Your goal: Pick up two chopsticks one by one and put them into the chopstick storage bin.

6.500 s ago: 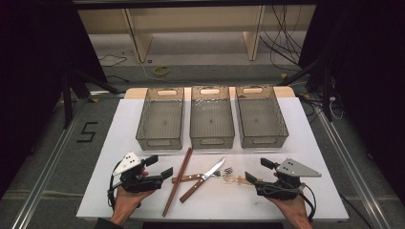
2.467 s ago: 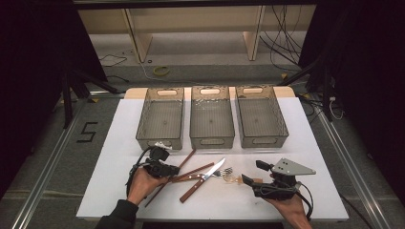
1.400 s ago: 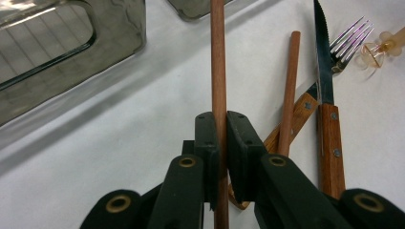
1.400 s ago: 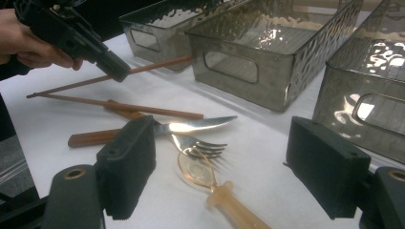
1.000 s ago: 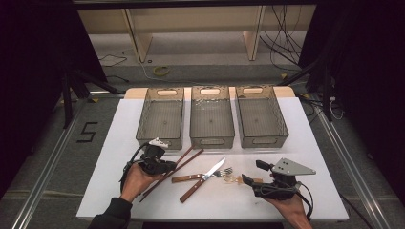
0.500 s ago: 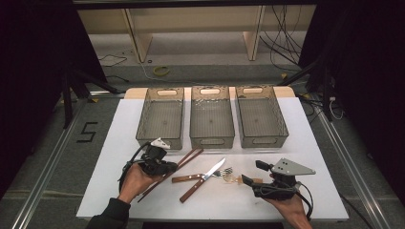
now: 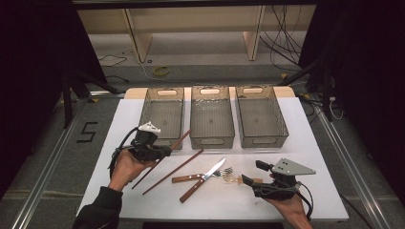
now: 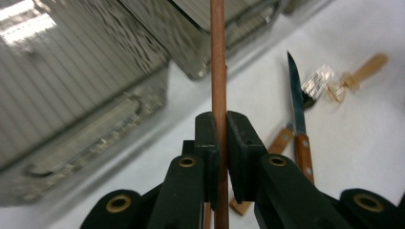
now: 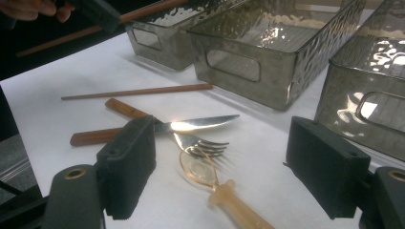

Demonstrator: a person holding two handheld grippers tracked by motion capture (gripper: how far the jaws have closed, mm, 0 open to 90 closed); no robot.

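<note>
1. At nine o'clock on the table (image 7: pixel 305 143), the left gripper (image 7: pixel 160 151) clamps one chopstick (image 7: pixel 165 155) midway, just before the left bin (image 7: pixel 165 114) — it could pivot and slip.
2. At five o'clock, the right gripper (image 7: pixel 251 174) gapes empty — no risk.

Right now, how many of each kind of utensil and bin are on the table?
Chopsticks: 2, one on the table, one in the left hand-held gripper
Knife: 1
Fork: 1
Spoon: 1
Bins: 3
Total: 8
</note>
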